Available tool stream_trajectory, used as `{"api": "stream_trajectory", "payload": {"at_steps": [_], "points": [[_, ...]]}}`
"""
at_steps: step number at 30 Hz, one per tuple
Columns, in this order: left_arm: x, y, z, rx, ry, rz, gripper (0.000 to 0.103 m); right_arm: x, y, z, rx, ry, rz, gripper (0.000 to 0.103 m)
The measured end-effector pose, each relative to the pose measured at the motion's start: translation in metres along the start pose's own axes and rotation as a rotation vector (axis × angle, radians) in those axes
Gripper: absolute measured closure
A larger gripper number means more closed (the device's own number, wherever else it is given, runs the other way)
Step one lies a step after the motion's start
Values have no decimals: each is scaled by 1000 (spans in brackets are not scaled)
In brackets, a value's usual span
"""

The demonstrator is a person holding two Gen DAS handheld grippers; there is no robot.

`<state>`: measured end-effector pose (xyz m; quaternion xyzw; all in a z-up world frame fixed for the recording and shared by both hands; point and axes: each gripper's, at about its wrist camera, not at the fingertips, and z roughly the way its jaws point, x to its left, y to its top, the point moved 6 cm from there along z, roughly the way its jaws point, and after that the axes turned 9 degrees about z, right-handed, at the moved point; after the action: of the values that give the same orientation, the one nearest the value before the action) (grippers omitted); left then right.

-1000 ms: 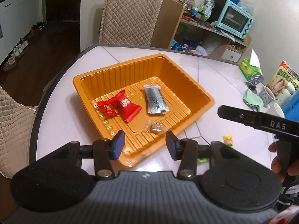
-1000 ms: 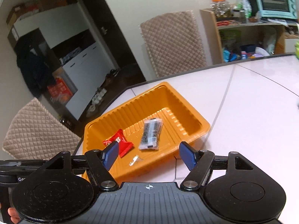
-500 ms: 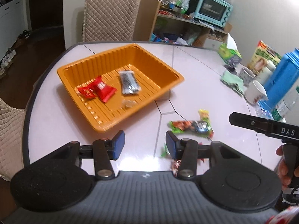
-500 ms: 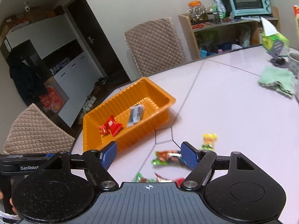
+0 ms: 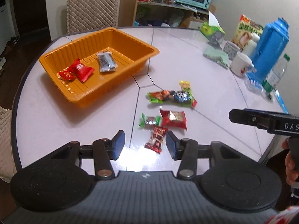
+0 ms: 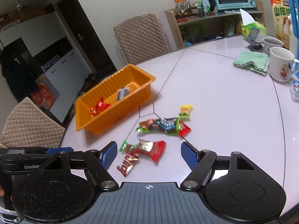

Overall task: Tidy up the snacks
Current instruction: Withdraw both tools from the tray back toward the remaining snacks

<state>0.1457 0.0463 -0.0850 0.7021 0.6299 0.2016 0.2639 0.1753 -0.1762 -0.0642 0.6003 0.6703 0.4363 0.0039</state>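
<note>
Both tongs are hanging over the pale bench with nothing in them. The left tongs [image 5: 143,142] have their blue pads parted, and a dark red wrapper [image 5: 156,139] lies on the bench in the gap, not pinched. The right tongs [image 6: 147,155] are spread wider, gaping over a red packet [image 6: 152,149], a small green-ended candy [image 6: 125,147] and that same dark red wrapper, none of them gripped. Further out there's a long green-edged packet [image 6: 160,125] lying across, with a little yellow sweet [image 6: 185,110] just beyond it. The orange tray [image 5: 74,95] sits off to the left of the loose pile, well apart from it, and it's holding two red candies [image 5: 77,71] touching each other plus a dark grey packet [image 5: 106,62] beside them. At the far right edge of the bench are a white mug [image 6: 281,65] and a folded green cloth [image 6: 251,61].
</note>
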Motion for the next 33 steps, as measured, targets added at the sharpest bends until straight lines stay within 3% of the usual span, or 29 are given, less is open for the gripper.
{"api": "stream_trajectory", "payload": {"at_steps": [10, 33], "points": [[-21, -14, 19, 34, -25, 75, 59, -17, -23, 3, 40, -51, 24, 28], [-33, -10, 75, 79, -50, 192, 60, -41, -33, 21, 86, -136, 70, 28]]}}
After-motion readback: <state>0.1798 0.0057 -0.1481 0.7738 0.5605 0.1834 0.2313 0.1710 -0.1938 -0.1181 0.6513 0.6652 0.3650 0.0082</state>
